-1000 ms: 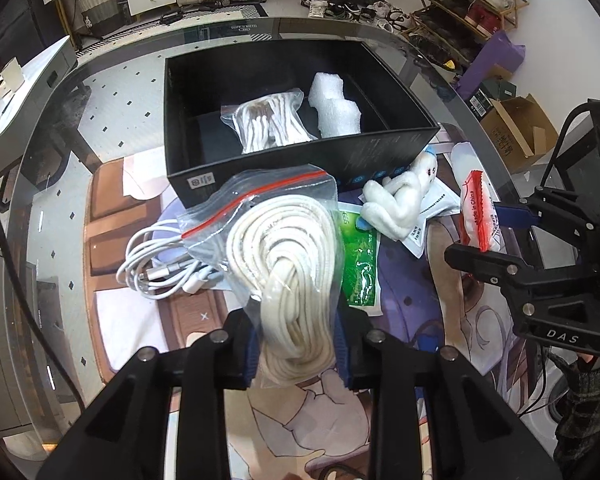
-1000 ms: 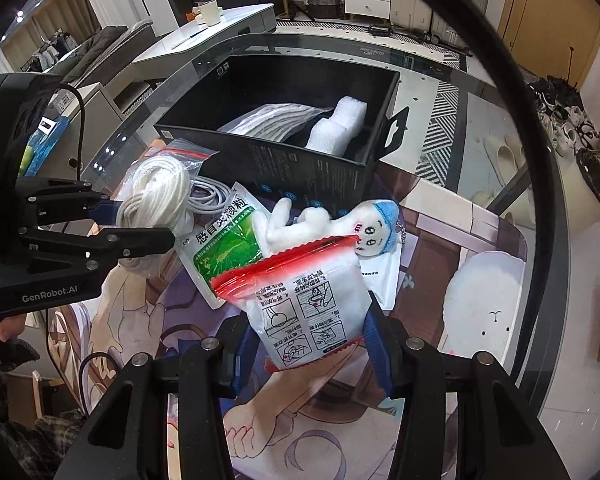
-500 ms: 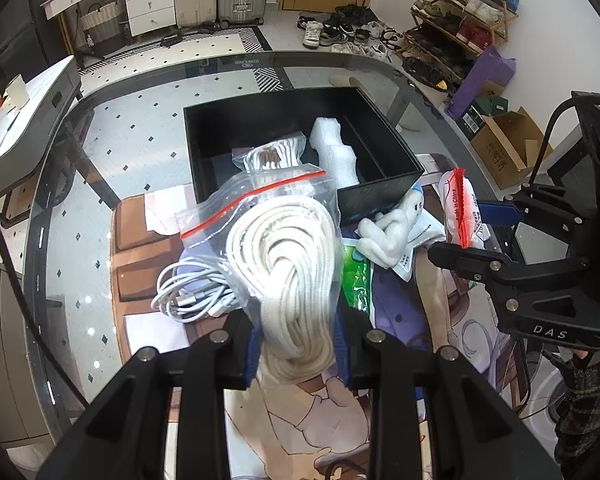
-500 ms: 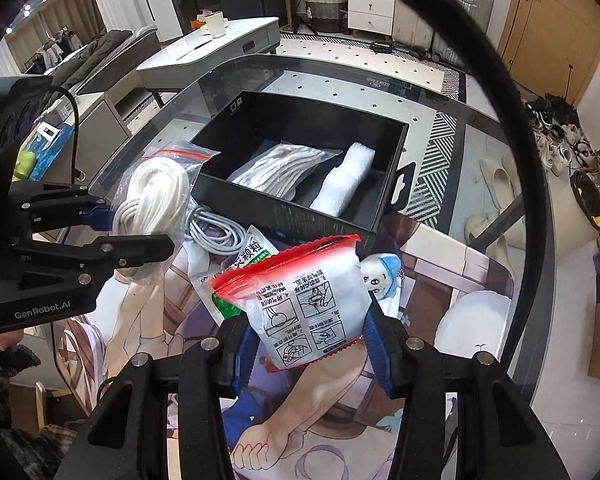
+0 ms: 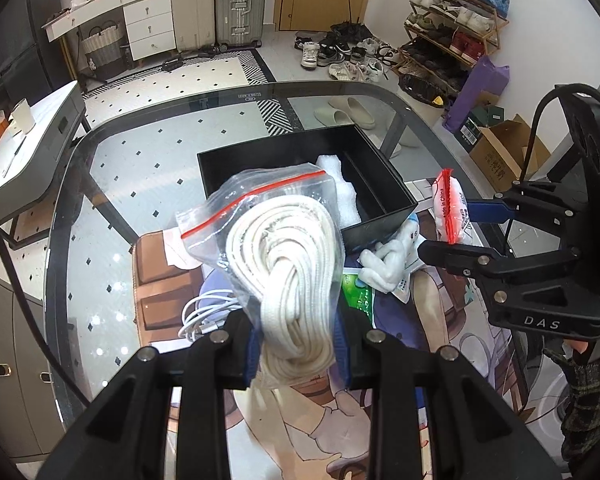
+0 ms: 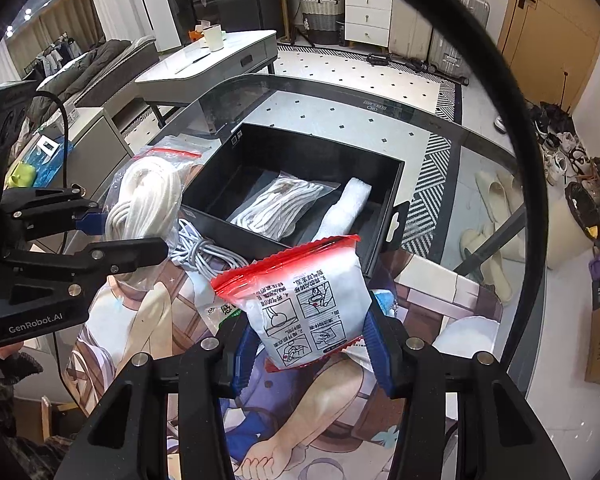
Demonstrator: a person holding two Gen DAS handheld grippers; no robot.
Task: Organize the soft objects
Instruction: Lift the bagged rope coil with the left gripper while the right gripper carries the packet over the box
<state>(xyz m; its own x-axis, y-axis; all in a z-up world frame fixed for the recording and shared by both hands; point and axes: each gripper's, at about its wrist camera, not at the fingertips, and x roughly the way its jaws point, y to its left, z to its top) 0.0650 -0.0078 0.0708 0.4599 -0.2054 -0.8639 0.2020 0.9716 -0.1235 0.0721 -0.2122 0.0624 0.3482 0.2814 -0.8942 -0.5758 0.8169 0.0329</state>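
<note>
My left gripper [image 5: 296, 344] is shut on a clear zip bag of coiled white rope [image 5: 284, 248], held above the mat; the same bag [image 6: 148, 196] and left gripper [image 6: 132, 232] show at the left of the right wrist view. My right gripper [image 6: 308, 344] is shut on a red-topped white packet [image 6: 312, 300] with printed pictures, also held in the air. From the left wrist view, that right gripper [image 5: 446, 230] and packet [image 5: 450, 208] are at the right. Beyond both stands the black box [image 6: 392, 208], holding another rope bag [image 6: 280, 204] and a white foam roll [image 6: 348, 208].
On the printed mat [image 5: 440, 300] below lie a white plush toy [image 5: 384, 264], a green packet [image 5: 358, 300] and a coiled white cable [image 6: 204, 252]. The glass table's rim [image 5: 60, 240] curves round the left and far side. A person's sleeve [image 5: 588, 392] is at lower right.
Both grippers have risen with their bags still held. The box, mat and loose items now look smaller and farther below.
</note>
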